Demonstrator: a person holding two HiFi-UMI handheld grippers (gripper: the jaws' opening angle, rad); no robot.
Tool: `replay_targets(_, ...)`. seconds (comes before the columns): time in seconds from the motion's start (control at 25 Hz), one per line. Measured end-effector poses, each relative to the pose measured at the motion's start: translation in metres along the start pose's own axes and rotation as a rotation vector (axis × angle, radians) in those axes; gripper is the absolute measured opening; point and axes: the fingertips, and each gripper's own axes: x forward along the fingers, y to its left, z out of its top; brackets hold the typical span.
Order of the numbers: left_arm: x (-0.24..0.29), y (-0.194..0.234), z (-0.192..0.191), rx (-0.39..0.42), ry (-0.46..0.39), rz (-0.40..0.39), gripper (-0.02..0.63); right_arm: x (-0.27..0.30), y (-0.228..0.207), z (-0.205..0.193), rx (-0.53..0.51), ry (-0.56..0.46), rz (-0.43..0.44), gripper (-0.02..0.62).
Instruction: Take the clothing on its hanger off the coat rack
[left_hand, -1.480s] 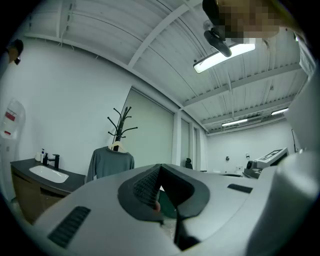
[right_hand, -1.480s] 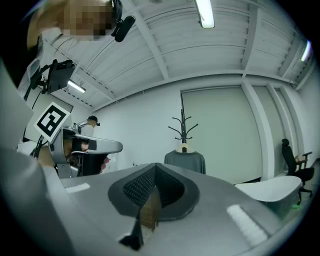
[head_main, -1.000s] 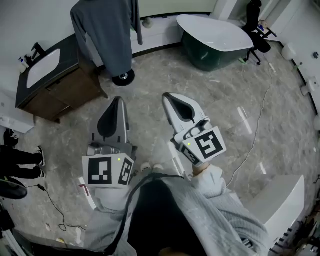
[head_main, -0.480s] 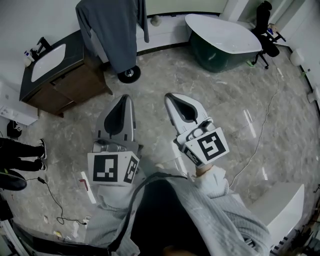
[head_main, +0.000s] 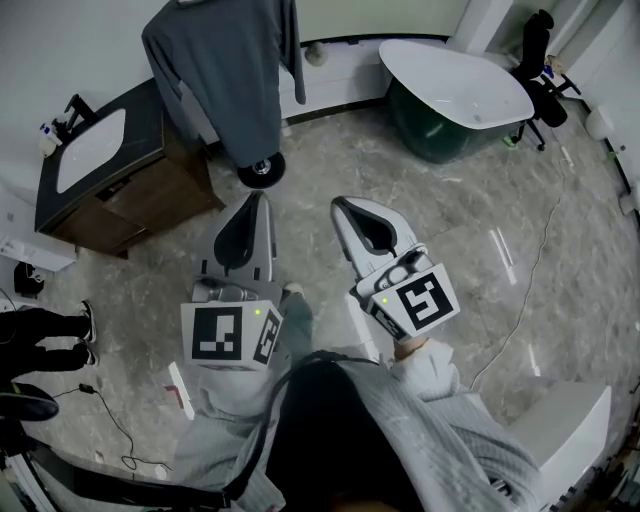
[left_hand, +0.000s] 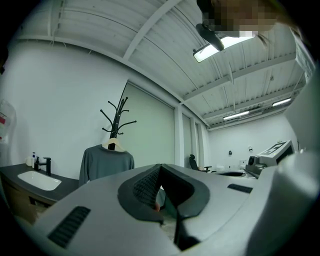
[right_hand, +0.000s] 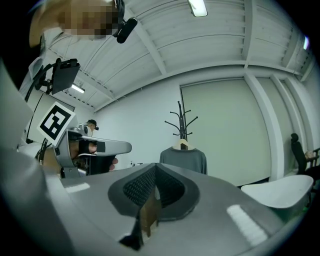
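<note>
A grey long-sleeved top hangs on a pale wooden hanger from a black coat rack whose round base stands on the floor. The same top shows straight ahead in the right gripper view, under the rack. My left gripper and right gripper are held side by side, pointing toward the rack and well short of it. Both are shut with nothing between the jaws.
A dark wooden vanity with a white basin and black tap stands left of the rack. A white and green bathtub lies at the back right, an office chair beyond it. A cable runs across the marble floor. A person's shoes show at the left edge.
The whole view has shifted a little: the rack, vanity and tub sit slightly lower and nearer in the head view. Both grippers stay shut, side by side.
</note>
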Motion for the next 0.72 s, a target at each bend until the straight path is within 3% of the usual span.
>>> replay_targets(0.36,0.145,0.093,0.022,0.017,-0.024,-0.033,0.005,0.145,-0.093,0.023,-0.028,-0.042,-0.029,0.002)
replay_targets(0.72,0.27,0.162,-0.021,0.018,0.061,0.025,0.005,0.258,-0.196,-0.024,0.019,0.019,-0.016,0.002)
